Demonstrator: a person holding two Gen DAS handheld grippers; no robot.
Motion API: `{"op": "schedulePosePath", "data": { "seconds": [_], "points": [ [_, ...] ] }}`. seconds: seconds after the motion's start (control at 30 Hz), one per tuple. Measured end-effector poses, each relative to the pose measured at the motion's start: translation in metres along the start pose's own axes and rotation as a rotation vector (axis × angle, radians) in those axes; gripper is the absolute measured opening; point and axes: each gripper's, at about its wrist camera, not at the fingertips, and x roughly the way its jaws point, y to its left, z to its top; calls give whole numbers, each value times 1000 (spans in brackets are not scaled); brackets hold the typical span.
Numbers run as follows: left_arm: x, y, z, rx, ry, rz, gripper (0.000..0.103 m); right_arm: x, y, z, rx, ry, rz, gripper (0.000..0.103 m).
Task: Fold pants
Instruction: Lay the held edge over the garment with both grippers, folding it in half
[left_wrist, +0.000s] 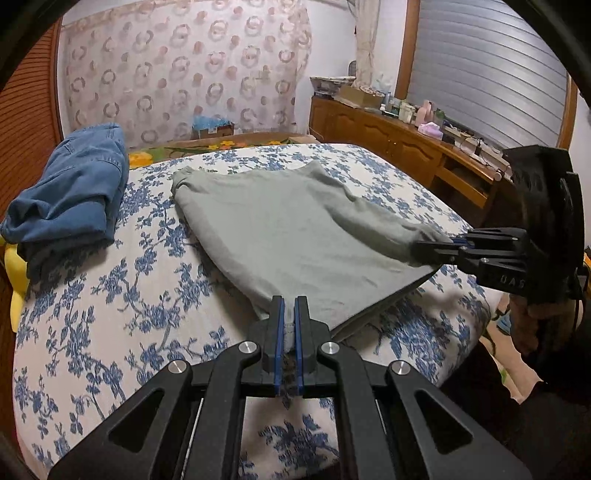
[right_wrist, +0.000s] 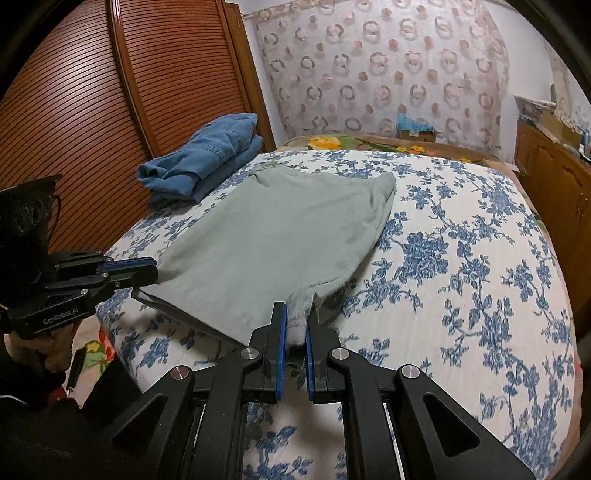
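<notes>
We pinch the grey-green pants (left_wrist: 295, 229) at both near corners, left gripper (left_wrist: 290, 321) and right gripper (right_wrist: 295, 325) jaws narrow on cloth, lifting that edge off the bed (right_wrist: 461, 258) to fold toward the folded jeans (right_wrist: 207, 158).

We see the pants (left_wrist: 295, 229) as soft, matt grey-green cloth, perhaps fleecy inside at the cuff. The bedspread (left_wrist: 110, 295) is ribbed white cloth printed blue. At upper left, the folded jeans (left_wrist: 74, 192) are coarse blue denim. Both grippers (left_wrist: 289, 306) (right_wrist: 296, 314) look matt black plastic with shiny metal pins. The wardrobe doors (right_wrist: 74, 110) are slatted varnished wood.
</notes>
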Motion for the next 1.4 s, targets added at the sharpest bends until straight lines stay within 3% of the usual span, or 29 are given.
{"op": "schedulePosePath", "data": {
  "seconds": [0.63,1.03,1.4],
  "points": [
    [-34,-18,0,43,-37,-36,6,-38,7,-23,-1,-9,7,8],
    [-56,-24,16,57,-97,-63,6,-78,7,-12,-12,-98,11,8],
    [-25,-3,37,27,-83,-28,6,-50,-2,12,32,-117,-7,8]
  ]
}}
